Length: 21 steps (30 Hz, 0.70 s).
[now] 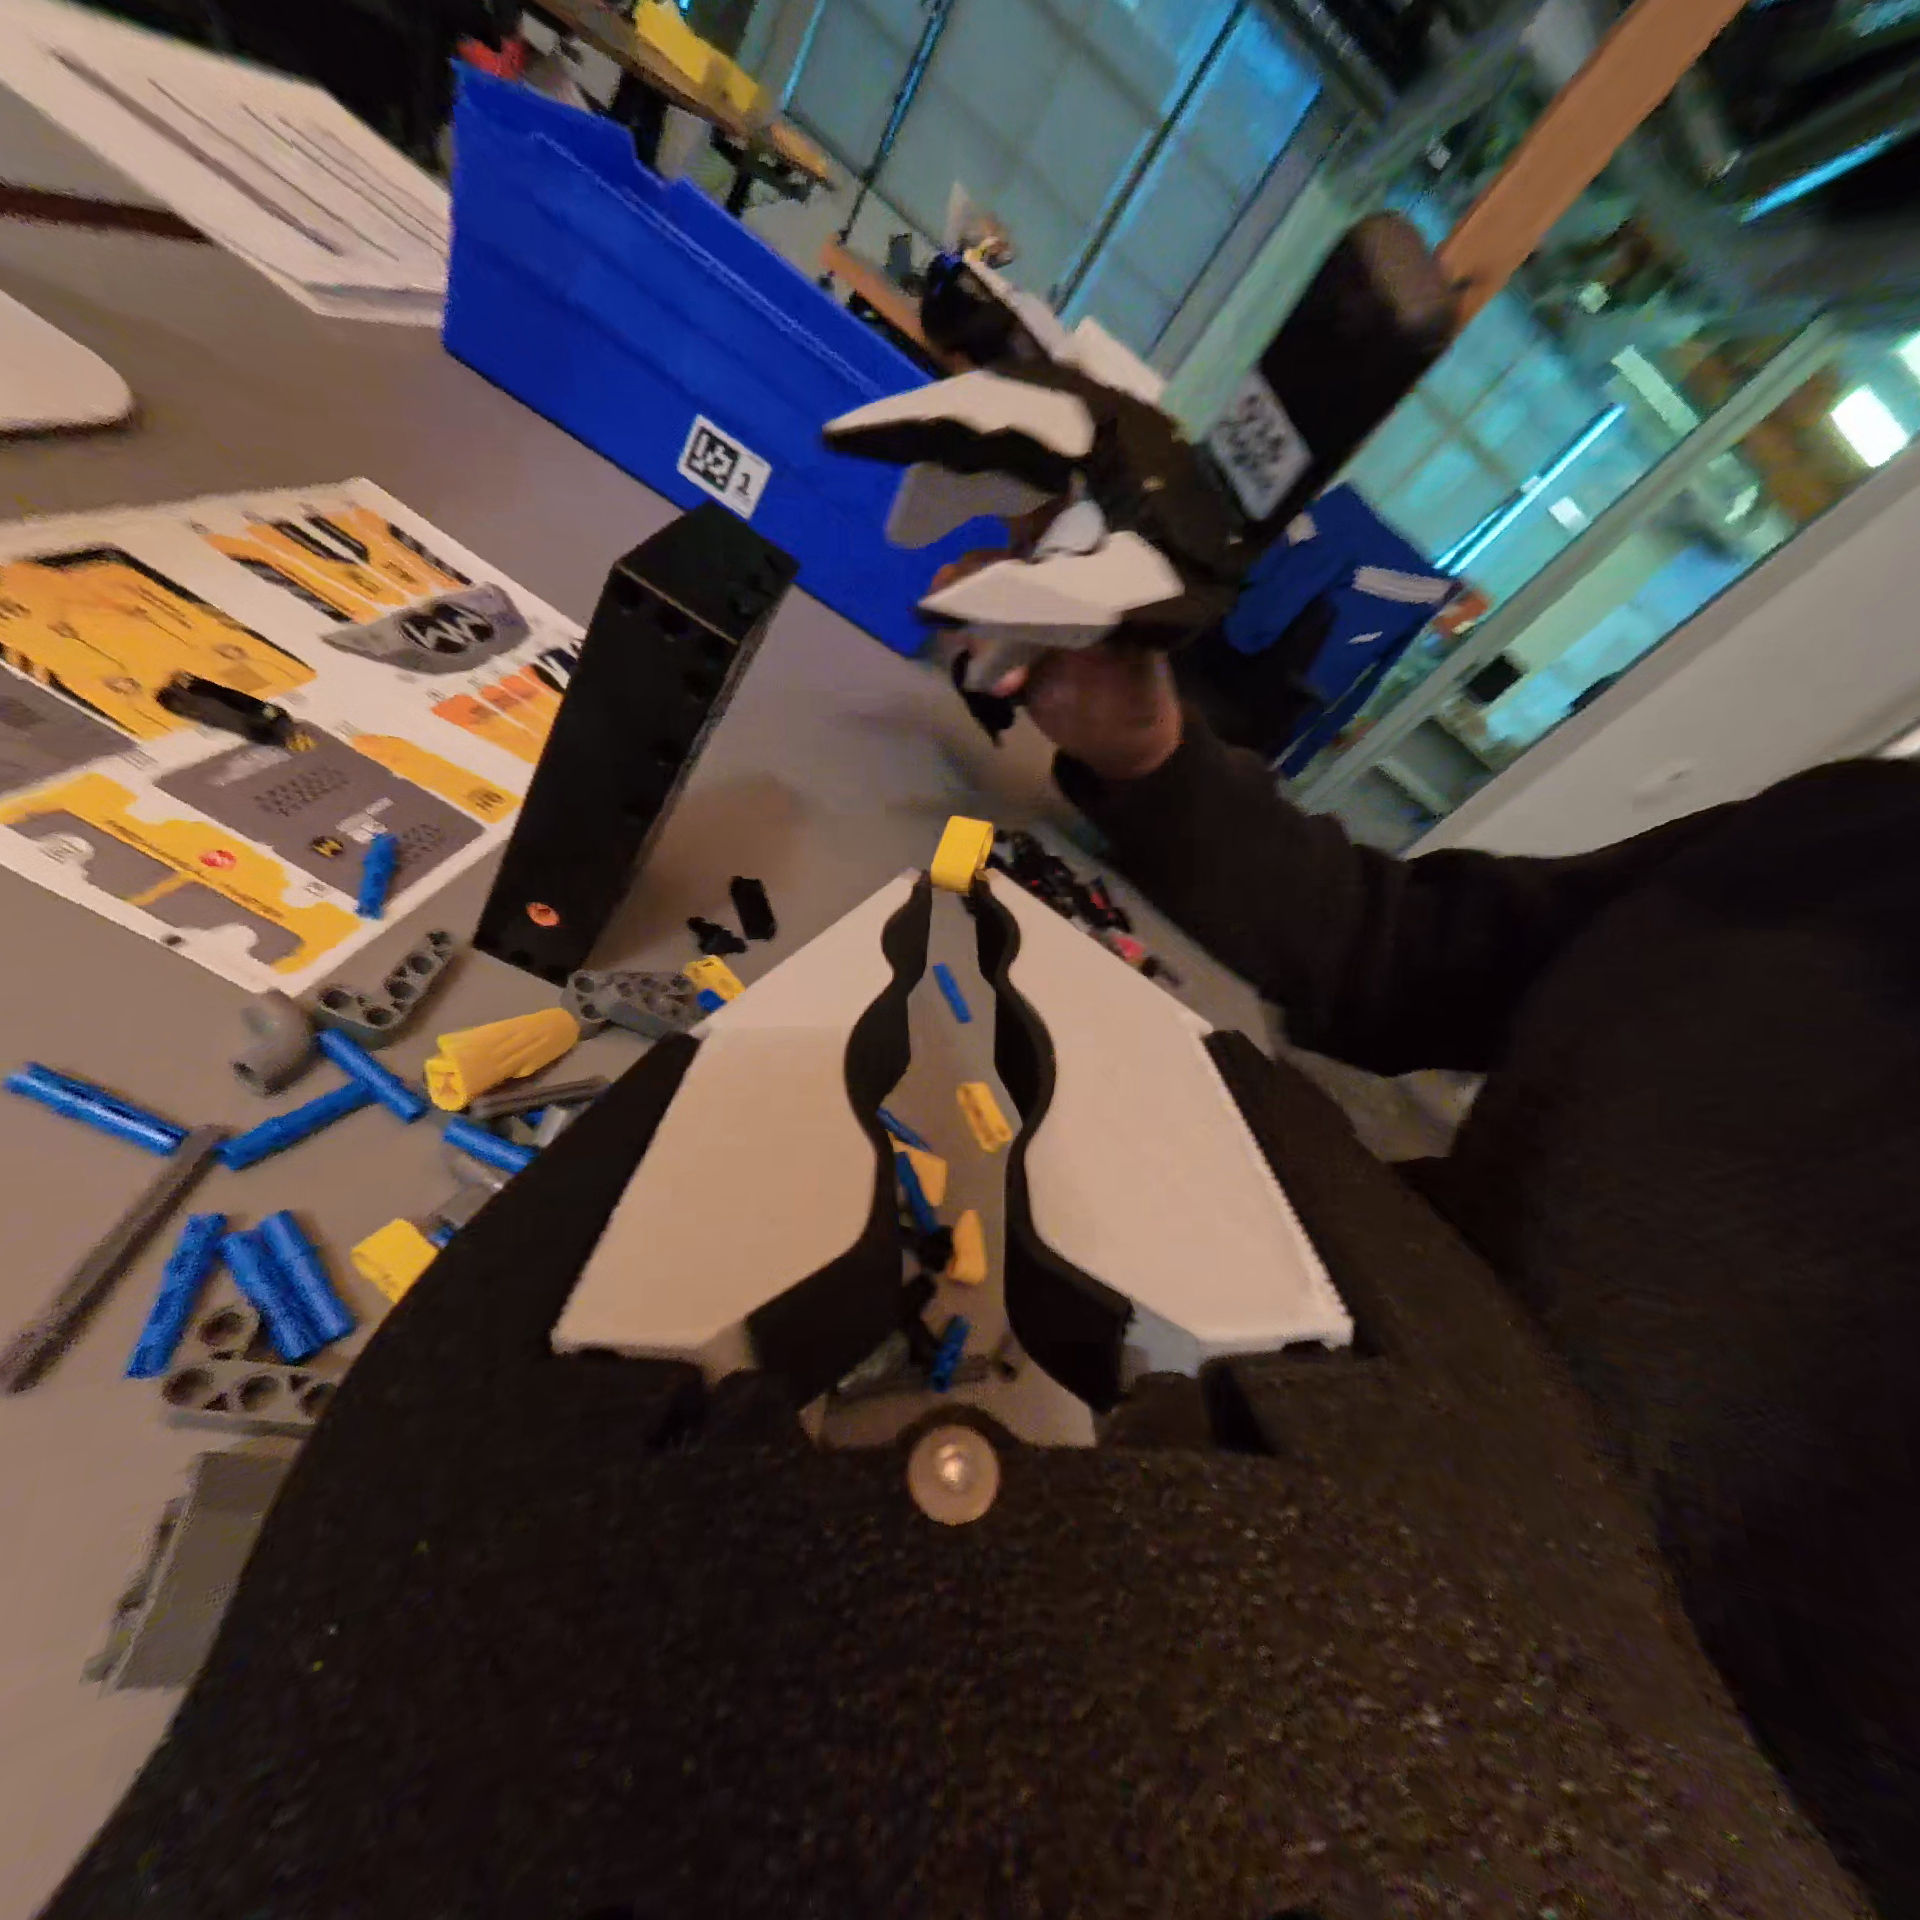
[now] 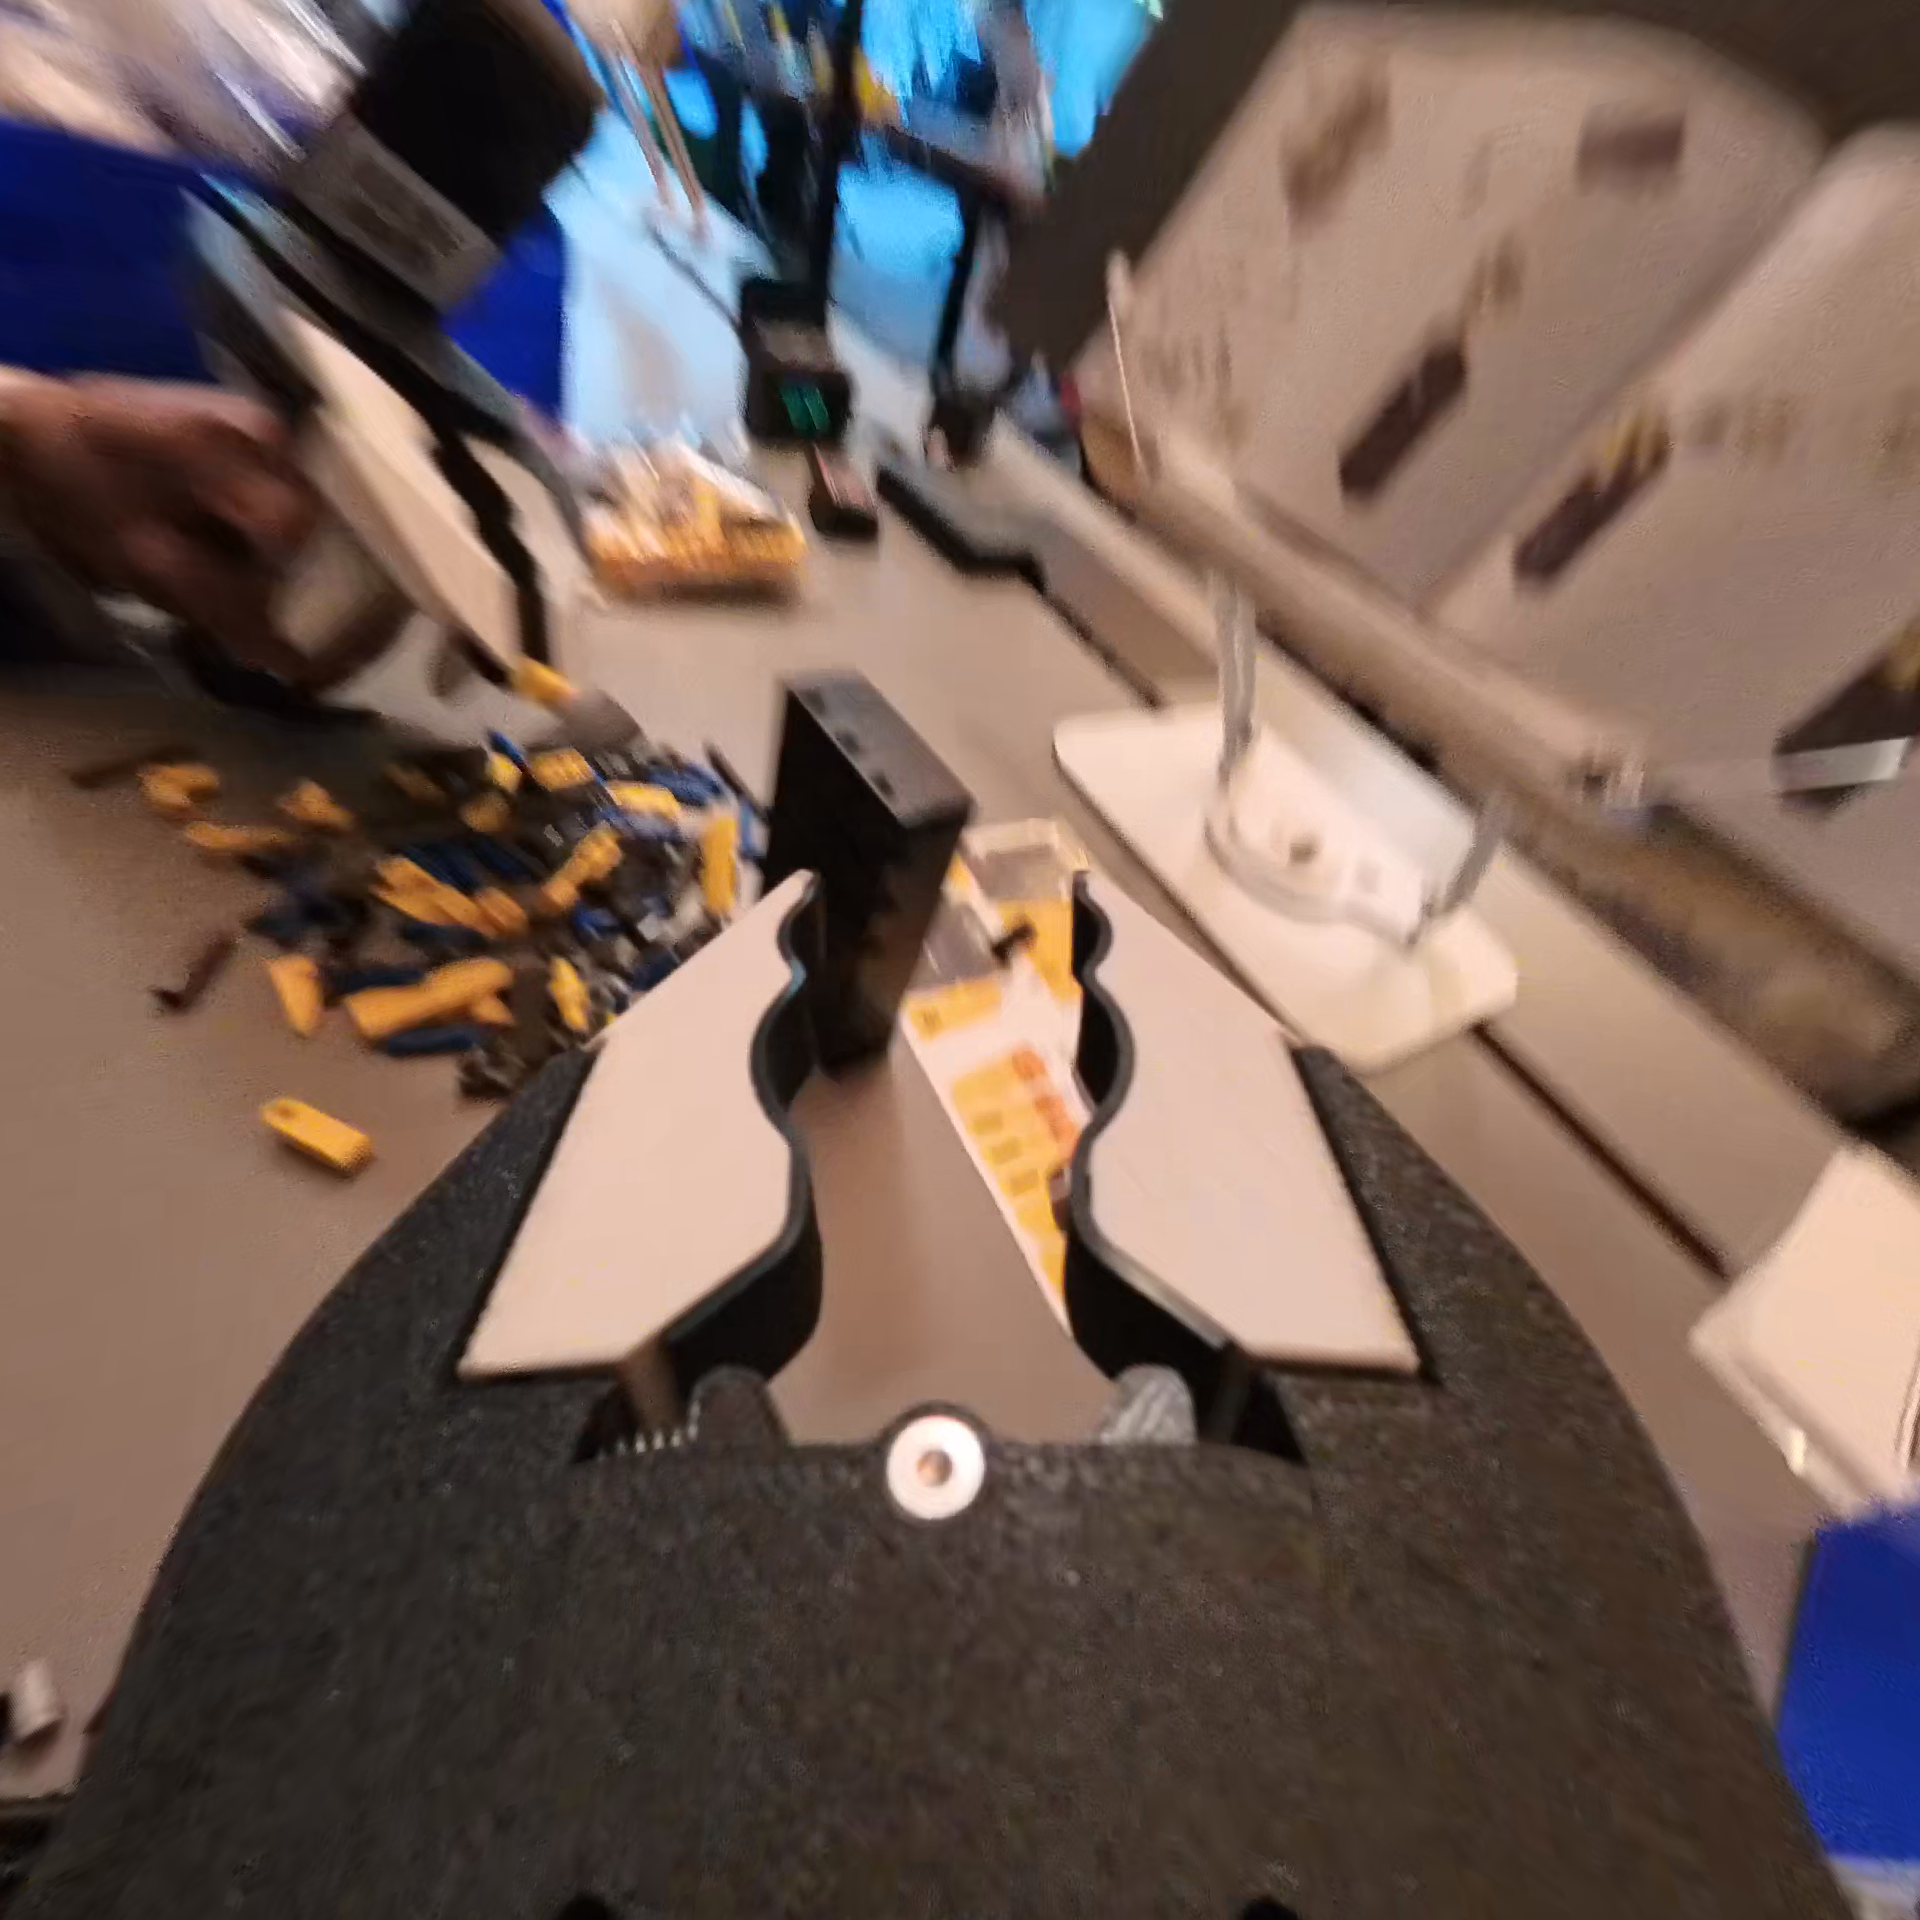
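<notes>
Left gripper (image 1: pixel 953 878) nearly closed, tips pinching a small yellow piece (image 1: pixel 961 852), held above the grey table (image 1: pixel 312 416). Below it a loose pile of parts (image 1: pixel 312 1122): blue pins, yellow connectors, grey beams, spread to the left and near side. Black block (image 1: pixel 634 748) stands upright just beyond the pile, on the edge of a printed sheet (image 1: pixel 239 707). Blue bin (image 1: pixel 644 312) far behind the block. Right gripper (image 2: pixel 943 899) open wide, holding nothing, raised off the table to the right, aimed toward the black block (image 2: pixel 868 831); right view is motion-blurred. White stand base (image 2: pixel 1351 894) right of the block. Hand (image 1: pixel 1101 696) in a dark sleeve grips the right gripper's handle
</notes>
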Motion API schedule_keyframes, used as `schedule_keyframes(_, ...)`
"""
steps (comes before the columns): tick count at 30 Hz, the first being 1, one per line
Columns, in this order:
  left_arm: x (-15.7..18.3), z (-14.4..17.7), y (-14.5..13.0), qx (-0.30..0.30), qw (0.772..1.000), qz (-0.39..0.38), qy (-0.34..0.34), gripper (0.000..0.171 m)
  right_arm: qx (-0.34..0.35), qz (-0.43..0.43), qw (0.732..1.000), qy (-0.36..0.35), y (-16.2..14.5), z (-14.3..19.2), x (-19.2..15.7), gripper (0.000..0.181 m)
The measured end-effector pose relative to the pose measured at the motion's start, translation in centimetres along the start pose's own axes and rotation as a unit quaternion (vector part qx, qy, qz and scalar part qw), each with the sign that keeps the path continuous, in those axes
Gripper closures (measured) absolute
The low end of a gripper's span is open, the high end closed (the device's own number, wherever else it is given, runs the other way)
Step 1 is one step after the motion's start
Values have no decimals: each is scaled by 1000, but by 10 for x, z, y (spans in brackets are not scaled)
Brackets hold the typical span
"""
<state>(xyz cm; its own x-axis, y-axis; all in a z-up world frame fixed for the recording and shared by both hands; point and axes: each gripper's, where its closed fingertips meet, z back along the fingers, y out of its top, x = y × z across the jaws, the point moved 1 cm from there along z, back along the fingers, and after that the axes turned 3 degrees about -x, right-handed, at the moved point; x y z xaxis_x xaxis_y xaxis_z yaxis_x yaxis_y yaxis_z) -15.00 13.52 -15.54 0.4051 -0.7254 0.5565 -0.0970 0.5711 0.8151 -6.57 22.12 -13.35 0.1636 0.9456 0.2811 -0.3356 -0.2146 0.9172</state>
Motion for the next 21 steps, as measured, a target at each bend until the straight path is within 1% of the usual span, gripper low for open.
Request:
schedule_keyframes(2, 4, -3, -2, -9, 999, -32, 11, 164, 84, 56, 995, 13, 29, 11, -24, 135)
schedule_keyframes(4, 10, -7, -4, -13, 1000, -28, -3, 165, 119, 115, 986, 17, 40, 13, -48, 136)
schedule_keyframes(5, 12, -9, -5, -16, 1000, -20, -12, 164, 118, 142, 983, 19, 39, 11, -58, 140)
schedule_keyframes(7, 15, -11, -9, -24, 999, -12, -26, 164, 101, 184, 977, 36, 32, 3, -76, 141)
schedule_keyframes(10, 18, -15, -14, -39, 998, -4, -40, 164, 82, 201, 974, 67, 25, -5, -93, 142)
schedule_keyframes(12, 23, -16, -15, -41, 998, 2, -54, 164, 76, 206, 972, 81, 21, -6, -99, 143)
schedule_keyframes(15, 27, -19, -17, -48, 997, 7, -64, 164, 68, 223, 968, 91, 17, -8, -104, 156)
schedule_keyframes(21, 30, -21, -21, -57, 996, 16, -73, 165, 60, 237, 964, 100, 13, -9, -110, 161)
